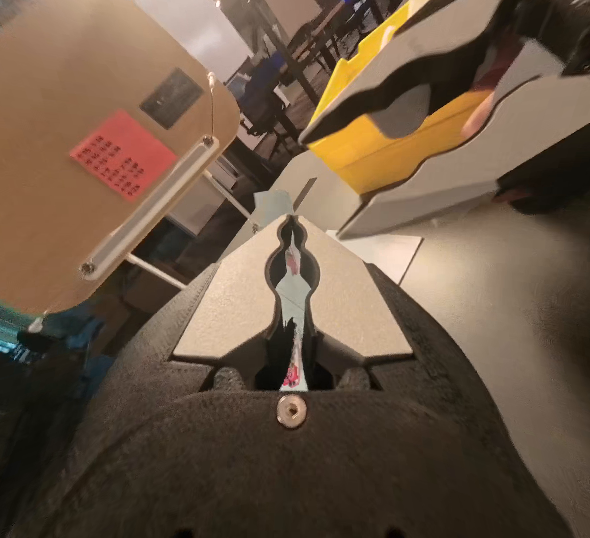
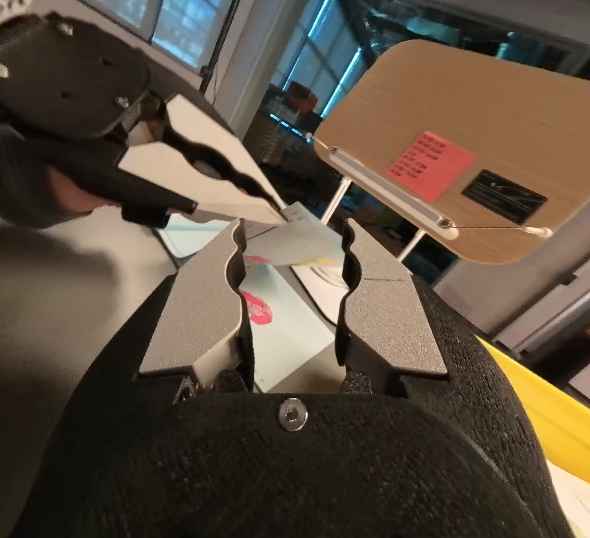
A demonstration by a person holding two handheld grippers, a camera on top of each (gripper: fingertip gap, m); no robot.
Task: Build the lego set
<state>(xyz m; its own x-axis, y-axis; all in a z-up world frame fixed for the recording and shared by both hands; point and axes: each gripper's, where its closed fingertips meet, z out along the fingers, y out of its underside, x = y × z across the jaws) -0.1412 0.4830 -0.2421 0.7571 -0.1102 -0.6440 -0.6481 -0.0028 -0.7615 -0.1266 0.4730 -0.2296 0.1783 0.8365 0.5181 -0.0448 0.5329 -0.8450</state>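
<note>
My left gripper is shut on a thin pale paper sheet with red print. The sheet runs back between the fingers, and its edge sticks out past the tips. In the right wrist view the left gripper comes in from the left and pinches the raised sheet by a corner. My right gripper is open, with a finger on each side of that sheet and no pad pressing on it. It also shows at the upper right of the left wrist view, wide open. A pale blue page with red marks lies below it.
A tilted wooden board on white legs, with a pink sticker and a black plate, stands close ahead and also shows in the right wrist view. A yellow bin sits on the grey-white table. A hand holds the left gripper. The tips of both grippers are at nearly the same place.
</note>
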